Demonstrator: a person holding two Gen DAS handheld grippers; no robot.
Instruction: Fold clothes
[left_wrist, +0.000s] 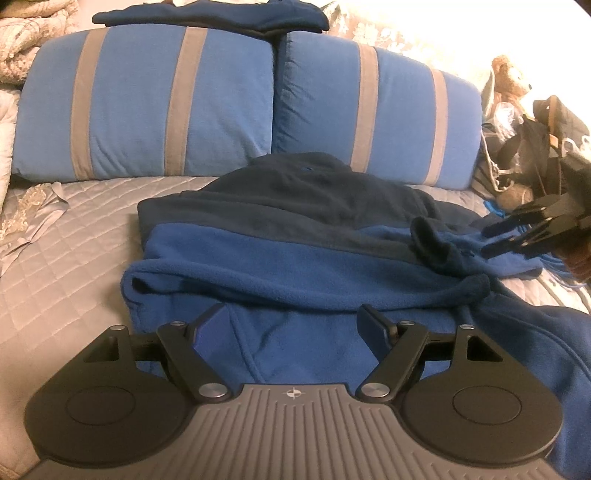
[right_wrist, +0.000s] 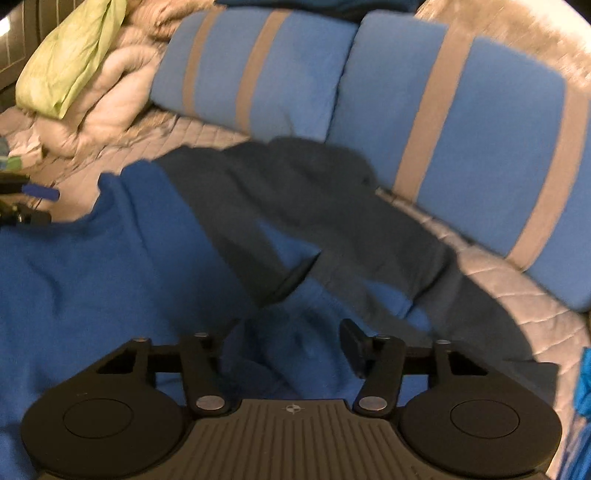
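Note:
A blue fleece garment (left_wrist: 280, 273) with a navy upper part (left_wrist: 314, 192) lies crumpled on the grey quilted bedspread (left_wrist: 74, 258). A dark cuff (left_wrist: 428, 240) is bunched on its right side. My left gripper (left_wrist: 291, 325) hovers open over the garment's near blue edge, with nothing pinched between its fingers. My right gripper (right_wrist: 288, 336) is also open, low over the blue fleece (right_wrist: 110, 266) next to the navy sleeve (right_wrist: 314, 221). In the left wrist view the right gripper (left_wrist: 487, 242) comes in from the right edge, fingers apart, just beyond the cuff.
Two blue pillows with grey stripes (left_wrist: 166, 103) stand behind the garment, with folded navy clothes (left_wrist: 207, 16) on top. A teddy bear (left_wrist: 508, 79) and dark bags (left_wrist: 535, 147) crowd the right side. A beige duvet (right_wrist: 110, 88) and a green bundle (right_wrist: 70, 51) lie at the left.

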